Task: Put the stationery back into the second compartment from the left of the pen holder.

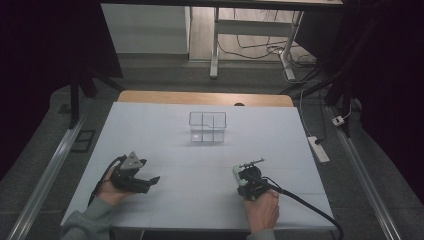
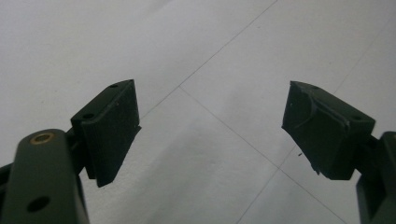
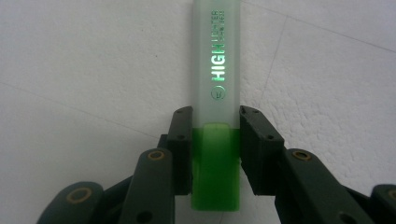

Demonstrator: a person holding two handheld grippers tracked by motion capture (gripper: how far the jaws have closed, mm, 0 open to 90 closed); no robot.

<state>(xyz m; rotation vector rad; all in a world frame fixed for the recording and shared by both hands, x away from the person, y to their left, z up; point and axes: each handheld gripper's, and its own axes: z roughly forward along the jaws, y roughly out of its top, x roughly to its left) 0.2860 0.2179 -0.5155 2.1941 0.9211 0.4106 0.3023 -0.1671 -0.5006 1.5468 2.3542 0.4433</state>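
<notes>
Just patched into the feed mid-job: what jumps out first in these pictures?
The green highlighter stands out: the right tongs are shut on it near its bright green cap end, low over the white table at the near right. Beyond it, at the middle of the table's far side, stands an empty clear divided box. The left tongs at the near left are wide open with nothing between them.

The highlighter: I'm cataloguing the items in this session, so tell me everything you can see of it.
The highlighter is a flat, frosted translucent plastic pen with a bright green cap end and "HIGHLIGHTER" printed along the barrel in glowing green letters. It lies flat on the white table, barrel pointing away from the right gripper, whose two black jaws press on its sides where green cap meets barrel. In the high view it shows as a pale sliver at that gripper.
</notes>
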